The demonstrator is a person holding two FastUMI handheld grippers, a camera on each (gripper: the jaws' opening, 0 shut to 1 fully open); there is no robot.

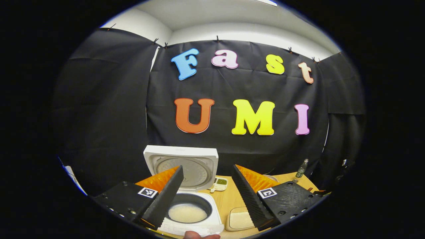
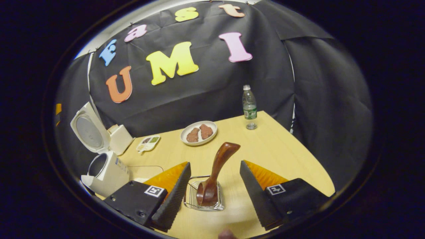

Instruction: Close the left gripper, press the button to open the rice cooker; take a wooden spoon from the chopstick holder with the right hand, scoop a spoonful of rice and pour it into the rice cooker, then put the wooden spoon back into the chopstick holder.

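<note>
Right gripper (image 2: pixel 212 186), lower centre of the right gripper view: fingers spread wide, gripping nothing, one on either side of the holder below. Between them, small square wire-mesh chopstick holder (image 2: pixel 194 199) of bright metal, standing on the pale wooden table (image 2: pixel 282 146); inside it a dark brown wooden spoon (image 2: pixel 215 172), bowl down in the basket, curved handle rising and leaning toward the upper right, free of both fingers. No grains can be made out on the spoon. Left gripper (image 1: pixel 207 192), lower centre of the left gripper view: fingers likewise spread, pinching nothing, held above the cooker. White square-bodied rice cooker (image 1: pixel 196 225), bottom centre of that view, lid (image 1: pixel 181 166) swung fully upright behind the pot; round dark inner pot holding a pale layer of rice (image 1: pixel 187 213). A cream rounded-square dish (image 1: pixel 239 219) just right of the cooker. Same cooker at the lower left of the right gripper view, well apart from the holder. Farther back: small white sectioned tray with green and yellow fillings (image 2: pixel 148 143); white round plate carrying two brown pieces (image 2: pixel 198 132); clear plastic bottle with green label (image 2: pixel 249 107) at the table's far edge. Step in hand, judged: the last one, spoon set back in the holder, cooker open and rice in the pot, so the task appears all but complete. Next move, judged: lift the right gripper straight clear, not brushing the leaning handle or tipping the light basket.
</note>
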